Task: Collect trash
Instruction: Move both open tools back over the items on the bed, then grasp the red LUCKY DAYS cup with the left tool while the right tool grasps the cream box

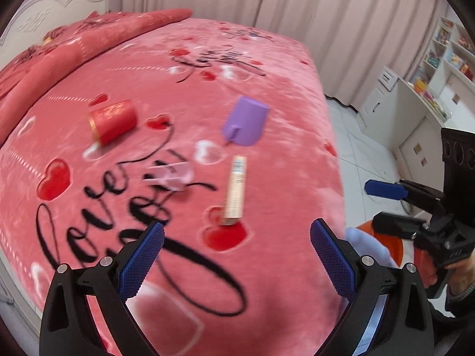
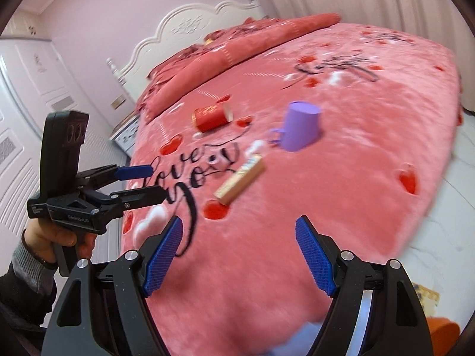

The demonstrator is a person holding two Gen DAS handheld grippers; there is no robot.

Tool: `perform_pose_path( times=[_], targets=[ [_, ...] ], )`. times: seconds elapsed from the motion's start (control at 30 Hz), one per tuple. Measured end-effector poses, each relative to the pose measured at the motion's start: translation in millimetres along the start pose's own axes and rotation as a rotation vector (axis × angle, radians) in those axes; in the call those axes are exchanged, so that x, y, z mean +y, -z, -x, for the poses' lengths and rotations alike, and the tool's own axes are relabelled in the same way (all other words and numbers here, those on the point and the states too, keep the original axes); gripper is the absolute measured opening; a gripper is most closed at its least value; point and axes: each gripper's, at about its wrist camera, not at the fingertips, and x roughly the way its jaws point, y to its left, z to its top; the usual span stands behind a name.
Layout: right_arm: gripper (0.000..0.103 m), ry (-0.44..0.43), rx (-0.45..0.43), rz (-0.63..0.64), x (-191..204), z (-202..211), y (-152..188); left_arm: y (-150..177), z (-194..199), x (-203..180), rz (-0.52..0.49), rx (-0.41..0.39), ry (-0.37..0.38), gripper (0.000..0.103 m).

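On the pink bed blanket lie a red paper cup on its side, a purple mug upside down, a clear plastic cup on its side and a tan rectangular box. My left gripper is open and empty above the blanket, nearest the box. My right gripper is open and empty over the bed's near edge. The right wrist view shows the red cup, purple mug and box. Each gripper shows in the other's view: right, left.
An orange bin lined with a pale blue bag stands on the tiled floor beside the bed, also at the right wrist view's lower right corner. A white headboard, folded red quilt, curtains, white shelves.
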Motion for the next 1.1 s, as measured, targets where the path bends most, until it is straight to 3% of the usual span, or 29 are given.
perform_pose_path(
  times=[0.3,0.47,0.6,0.67,0.77,1.07,1.1],
  targets=[
    [0.069,-0.016,0.059,-0.020,20.6,-89.6,-22.6,-8.1,-11.6,63.9,-0.010,0.024,-0.009,0.097],
    [0.064,0.042,0.102,-0.041,12.4,-132.6,-29.6,-21.0,-25.5,97.1,0.006,0.025,-0.025,0.097],
    [0.048,0.047,0.150,-0.058,2.5,-157.5,-29.2,-38.9,-38.7,125.1,0.046,0.009,-0.032,0.097],
    [0.041,0.040,0.158,-0.046,1.0,-163.6,-29.1,-51.2,-47.3,142.3,0.068,-0.003,-0.031,0.097],
    [0.021,0.027,0.155,-0.040,-2.4,-166.2,-31.0,-68.7,-60.8,165.3,0.101,-0.017,-0.024,0.097],
    [0.020,0.014,0.135,-0.023,-8.7,-164.6,-31.6,-101.6,-100.9,196.7,0.160,-0.035,0.070,0.097],
    [0.020,0.012,0.131,-0.029,-10.1,-164.2,-32.2,-104.1,-103.6,195.8,0.155,-0.037,0.067,0.091]
  ],
)
